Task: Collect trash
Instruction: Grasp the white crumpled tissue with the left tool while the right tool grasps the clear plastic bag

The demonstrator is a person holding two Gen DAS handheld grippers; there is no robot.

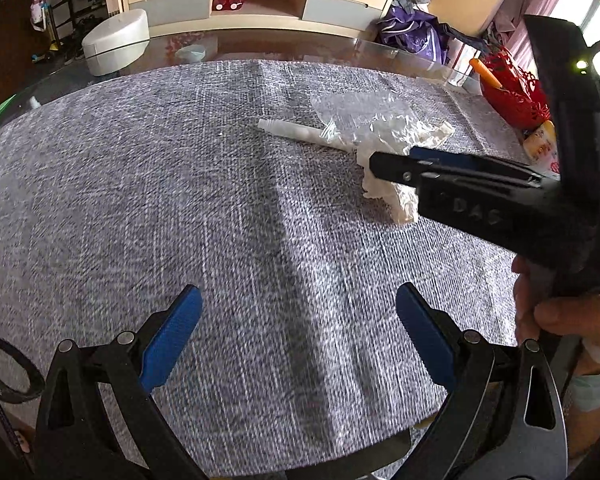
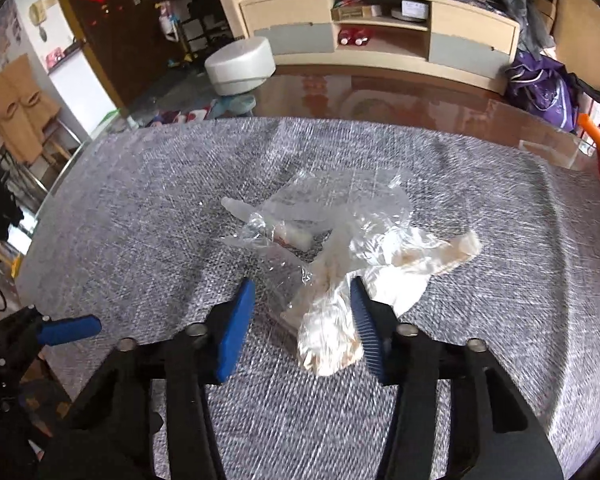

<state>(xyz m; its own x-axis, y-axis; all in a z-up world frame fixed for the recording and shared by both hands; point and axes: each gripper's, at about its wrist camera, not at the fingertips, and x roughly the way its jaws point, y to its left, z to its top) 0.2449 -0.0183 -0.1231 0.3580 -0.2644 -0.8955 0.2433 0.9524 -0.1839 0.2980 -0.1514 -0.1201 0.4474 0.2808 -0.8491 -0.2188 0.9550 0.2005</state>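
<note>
The trash lies in one loose cluster right of centre on the grey cloth over the desk [image 2: 140, 200]: a crumpled tissue [image 2: 332, 328], a clear plastic wrapper [image 2: 340, 208] draped over it, and a white stick-like piece [image 1: 288, 131] poking out to the left. None of it appears lifted or gathered; no bin or bag is in view.

The right gripper [image 2: 302, 320] is spread, its jaws straddling the near end of the tissue; one pad seems to touch it, but no pinch is made. The left gripper [image 1: 300, 328] is spread and empty, well apart from the cluster.

Judgement: collection barely begun; first grasp pending, all pieces outstanding.
</note>
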